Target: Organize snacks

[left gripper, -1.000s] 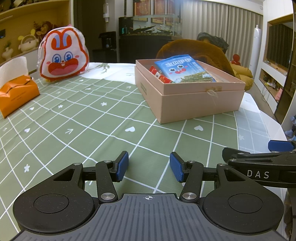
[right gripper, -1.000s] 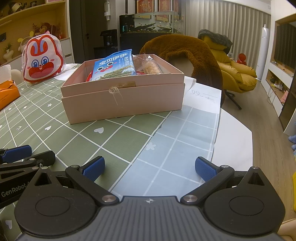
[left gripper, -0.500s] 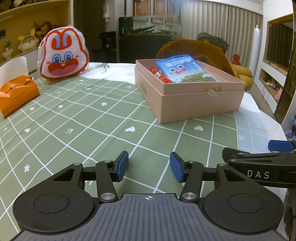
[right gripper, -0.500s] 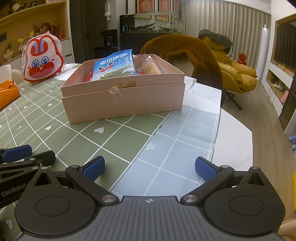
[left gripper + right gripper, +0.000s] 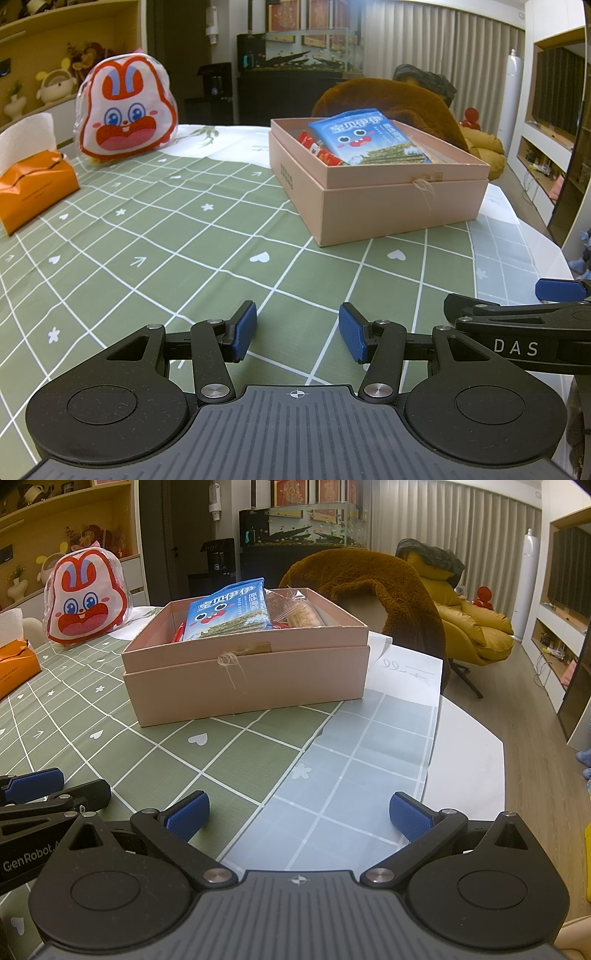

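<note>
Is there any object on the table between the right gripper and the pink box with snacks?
No. Between the right gripper and the pink box only bare checked tablecloth shows; nothing stands there.

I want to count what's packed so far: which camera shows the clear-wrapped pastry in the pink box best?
The right wrist view: the clear-wrapped pastry lies in plain sight in the pink box, beside the blue seaweed packet. In the left wrist view that packet covers it, so the pastry cannot be made out.
</note>
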`<state>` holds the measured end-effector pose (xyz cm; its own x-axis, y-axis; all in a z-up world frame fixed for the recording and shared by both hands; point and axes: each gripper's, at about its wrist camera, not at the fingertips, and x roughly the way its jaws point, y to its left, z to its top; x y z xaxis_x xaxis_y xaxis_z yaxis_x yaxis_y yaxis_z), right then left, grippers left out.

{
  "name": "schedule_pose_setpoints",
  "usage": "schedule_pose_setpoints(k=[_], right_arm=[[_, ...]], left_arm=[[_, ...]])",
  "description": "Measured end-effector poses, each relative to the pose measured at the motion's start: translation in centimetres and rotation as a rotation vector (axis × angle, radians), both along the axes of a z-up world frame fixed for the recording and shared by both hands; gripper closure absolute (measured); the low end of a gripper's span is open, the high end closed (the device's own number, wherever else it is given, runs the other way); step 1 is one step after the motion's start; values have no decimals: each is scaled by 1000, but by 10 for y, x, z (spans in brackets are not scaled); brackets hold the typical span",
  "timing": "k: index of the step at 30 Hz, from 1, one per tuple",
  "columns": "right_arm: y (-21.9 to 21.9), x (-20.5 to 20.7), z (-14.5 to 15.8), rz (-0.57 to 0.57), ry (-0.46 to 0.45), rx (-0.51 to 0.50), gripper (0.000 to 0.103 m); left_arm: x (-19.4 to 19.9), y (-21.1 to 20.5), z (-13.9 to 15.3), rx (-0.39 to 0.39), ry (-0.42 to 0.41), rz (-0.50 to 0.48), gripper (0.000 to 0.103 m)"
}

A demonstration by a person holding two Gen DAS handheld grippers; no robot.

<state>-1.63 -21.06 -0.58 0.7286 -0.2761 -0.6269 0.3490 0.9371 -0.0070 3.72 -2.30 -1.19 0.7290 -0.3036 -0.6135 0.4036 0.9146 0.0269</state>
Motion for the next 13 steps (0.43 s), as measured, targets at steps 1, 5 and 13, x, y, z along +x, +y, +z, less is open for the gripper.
schedule_pose_setpoints(k=[1,5,13], right_arm=[[0,0,0,0,0,0,0],[0,0,0,0,0,0,0],[0,0,0,0,0,0,0]], left_arm=[[0,0,0,0,0,0,47],[0,0,0,0,0,0,47],[1,0,1,-2,1,-2,47]])
